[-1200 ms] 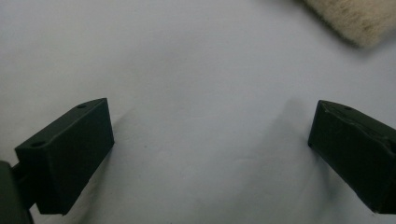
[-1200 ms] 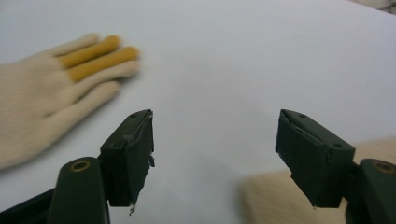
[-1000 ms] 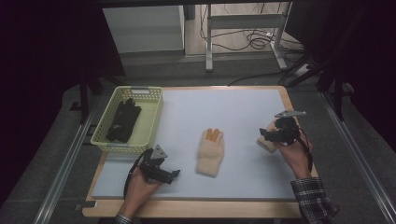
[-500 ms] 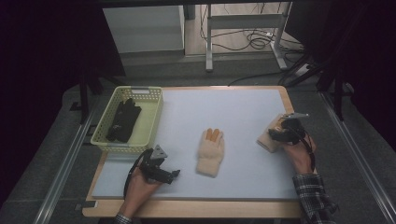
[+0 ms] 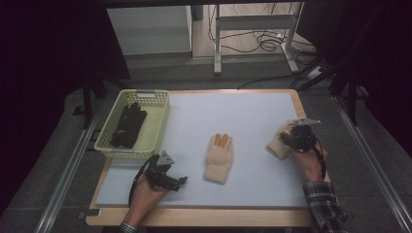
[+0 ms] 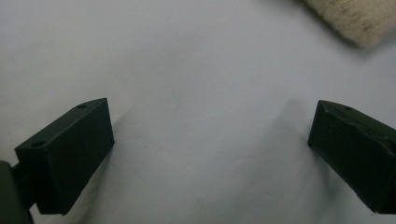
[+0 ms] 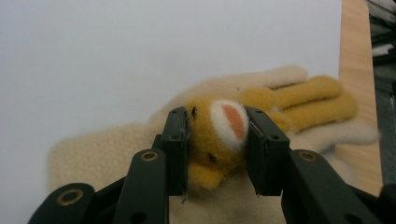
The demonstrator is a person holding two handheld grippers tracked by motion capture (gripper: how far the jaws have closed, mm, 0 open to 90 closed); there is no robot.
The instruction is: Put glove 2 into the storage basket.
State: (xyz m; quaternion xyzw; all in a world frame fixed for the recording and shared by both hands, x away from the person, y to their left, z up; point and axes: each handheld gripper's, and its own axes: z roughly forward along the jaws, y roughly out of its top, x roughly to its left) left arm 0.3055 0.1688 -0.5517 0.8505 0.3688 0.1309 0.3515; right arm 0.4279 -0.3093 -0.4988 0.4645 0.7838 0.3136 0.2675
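Observation:
A cream fuzzy glove [image 5: 275, 146] with orange fingers lies at the table's right edge. My right gripper [image 5: 293, 140] is down on it. In the right gripper view its jaws have just been closing, and the right gripper [image 7: 217, 128] is shut on the orange animal-face patch of this glove [image 7: 93, 154]. A second matching glove [image 5: 218, 158] lies flat at mid-table, fingers pointing away. Near the front left, my left gripper [image 5: 179, 182] rests low over the mat. The left gripper [image 6: 210, 140] stands open and holds nothing, with the cuff of that glove [image 6: 359, 18] just beyond it.
A pale green basket [image 5: 163, 114] sits at the back left of the white mat [image 5: 252, 111], with black gloves [image 5: 128, 124] inside. The wooden table edge [image 5: 204, 218] runs along the front. A metal frame and cables stand on the floor behind.
My right gripper has sunk onto the glove at the right edge and its jaws have closed on the orange patch. The left gripper has stayed put.

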